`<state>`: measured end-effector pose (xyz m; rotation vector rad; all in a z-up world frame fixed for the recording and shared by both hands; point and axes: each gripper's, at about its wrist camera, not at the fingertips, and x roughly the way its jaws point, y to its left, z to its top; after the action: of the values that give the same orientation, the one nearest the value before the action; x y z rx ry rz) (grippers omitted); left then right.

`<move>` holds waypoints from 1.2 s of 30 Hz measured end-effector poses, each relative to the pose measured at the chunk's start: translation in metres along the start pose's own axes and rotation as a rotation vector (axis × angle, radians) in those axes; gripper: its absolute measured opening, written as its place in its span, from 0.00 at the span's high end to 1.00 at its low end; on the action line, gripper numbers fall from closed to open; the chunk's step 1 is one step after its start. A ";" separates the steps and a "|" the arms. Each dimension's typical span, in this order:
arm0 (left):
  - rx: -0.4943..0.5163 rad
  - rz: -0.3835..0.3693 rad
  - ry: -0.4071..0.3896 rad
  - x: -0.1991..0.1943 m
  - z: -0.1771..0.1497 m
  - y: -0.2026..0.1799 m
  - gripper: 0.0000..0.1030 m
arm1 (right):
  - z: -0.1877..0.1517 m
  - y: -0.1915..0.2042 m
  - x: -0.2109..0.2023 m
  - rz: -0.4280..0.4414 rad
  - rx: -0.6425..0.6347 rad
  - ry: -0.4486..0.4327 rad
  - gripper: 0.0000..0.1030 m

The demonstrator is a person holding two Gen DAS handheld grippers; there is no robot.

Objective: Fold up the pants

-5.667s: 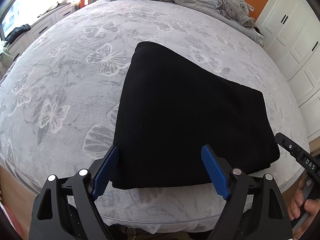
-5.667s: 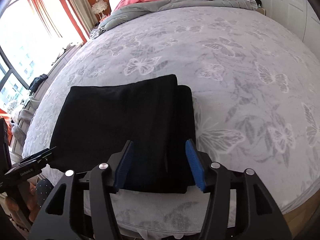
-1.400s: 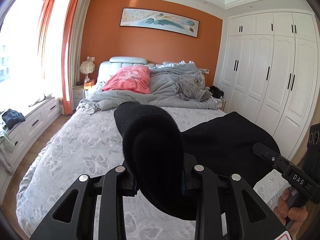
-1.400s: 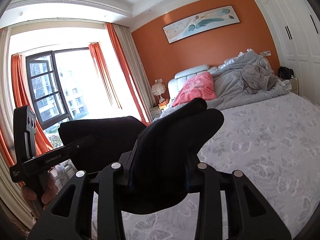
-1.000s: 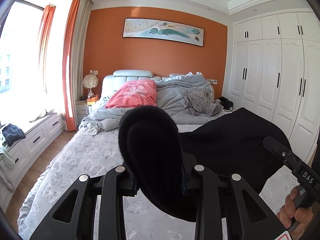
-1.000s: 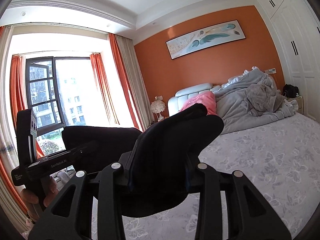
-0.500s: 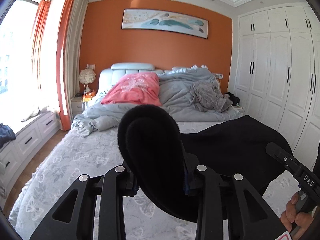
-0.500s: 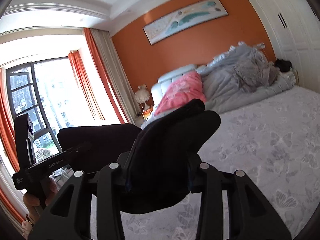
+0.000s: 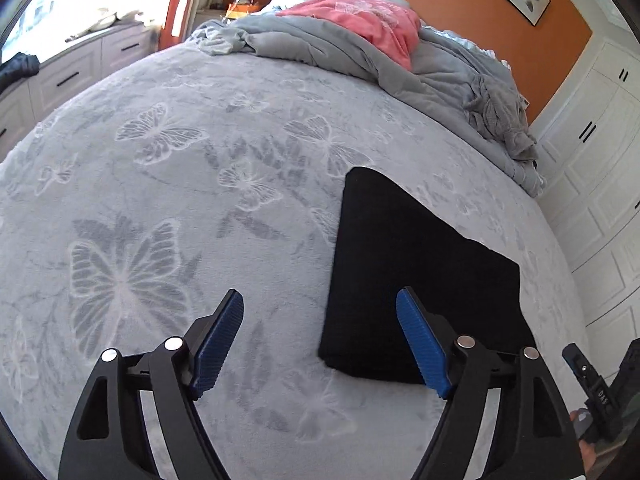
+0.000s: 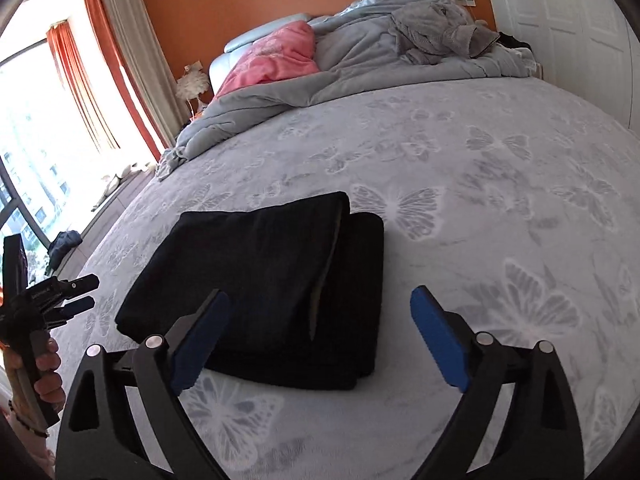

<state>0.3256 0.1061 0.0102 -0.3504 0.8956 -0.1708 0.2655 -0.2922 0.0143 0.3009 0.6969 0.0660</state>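
The black pants (image 9: 416, 276) lie folded into a thick rectangle on the grey butterfly bedspread (image 9: 168, 184). In the right wrist view the pants (image 10: 276, 284) show stacked layers with a pale seam along one fold. My left gripper (image 9: 320, 340) is open and empty, hovering just left of the pants' near corner. My right gripper (image 10: 320, 336) is open and empty, above the pants' near right edge. The left gripper also shows at the left edge of the right wrist view (image 10: 60, 292), held in a hand.
A rumpled grey duvet (image 9: 320, 52) and a pink pillow (image 9: 360, 20) lie at the head of the bed. White wardrobes (image 9: 600, 168) stand to the right. A window bench with drawers (image 9: 60, 68) runs along the left.
Both grippers held the pants in the air half a second ago. Now the pants lie folded on the bed and both grippers have opened and let go.
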 end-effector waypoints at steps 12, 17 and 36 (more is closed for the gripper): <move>-0.109 -0.166 0.175 0.084 -0.005 -0.020 0.69 | -0.021 -0.018 0.062 0.155 0.249 0.157 0.67; -0.035 -0.169 0.094 0.019 -0.005 -0.032 0.72 | -0.020 0.002 0.012 0.286 0.189 0.112 0.63; 0.147 0.070 0.072 0.032 -0.028 -0.058 0.41 | 0.003 0.005 0.079 -0.037 0.044 0.177 0.96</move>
<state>0.3230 0.0365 -0.0075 -0.1768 0.9594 -0.1850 0.3279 -0.2756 -0.0309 0.3272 0.8799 0.0417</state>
